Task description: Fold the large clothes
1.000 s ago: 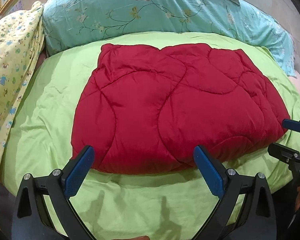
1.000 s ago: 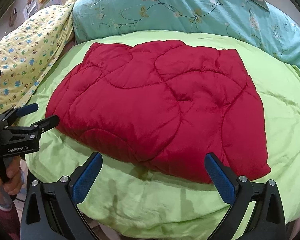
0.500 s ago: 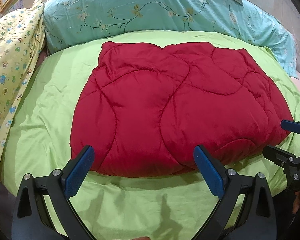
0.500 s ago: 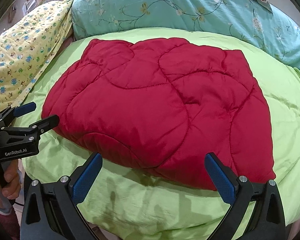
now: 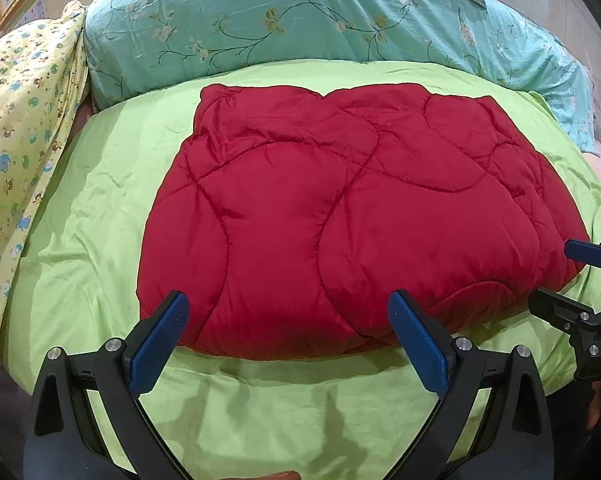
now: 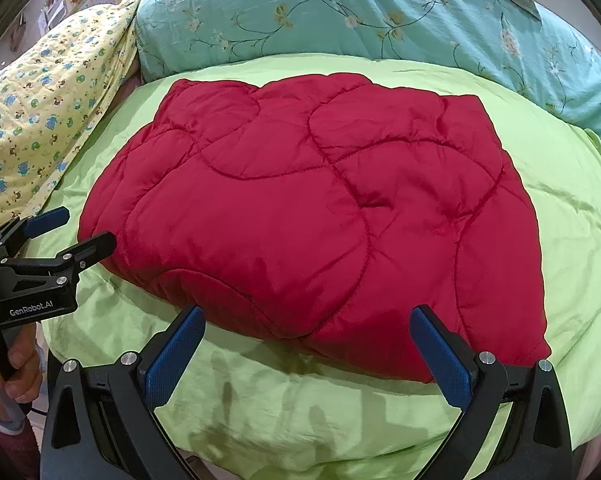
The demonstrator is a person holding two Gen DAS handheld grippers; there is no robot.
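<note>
A red quilted padded garment (image 5: 340, 216) lies folded into a thick rectangle on the lime green bed cover (image 5: 100, 208); it also shows in the right wrist view (image 6: 312, 216). My left gripper (image 5: 288, 320) is open and empty, its blue pads just over the garment's near edge. My right gripper (image 6: 308, 332) is open and empty at the near edge too. Each gripper shows in the other's view: the right one (image 5: 572, 272) at the garment's right corner, the left one (image 6: 72, 228) at its left corner.
A teal floral duvet (image 5: 300, 12) is bunched along the back of the bed. A yellow printed blanket (image 5: 16, 128) lies at the left. The green cover (image 6: 340, 412) wraps over the bed's near edge below the grippers.
Both grippers have moved forward toward the red garment, which now looks larger and nearer. Both stay open and empty. The garment has not moved.
</note>
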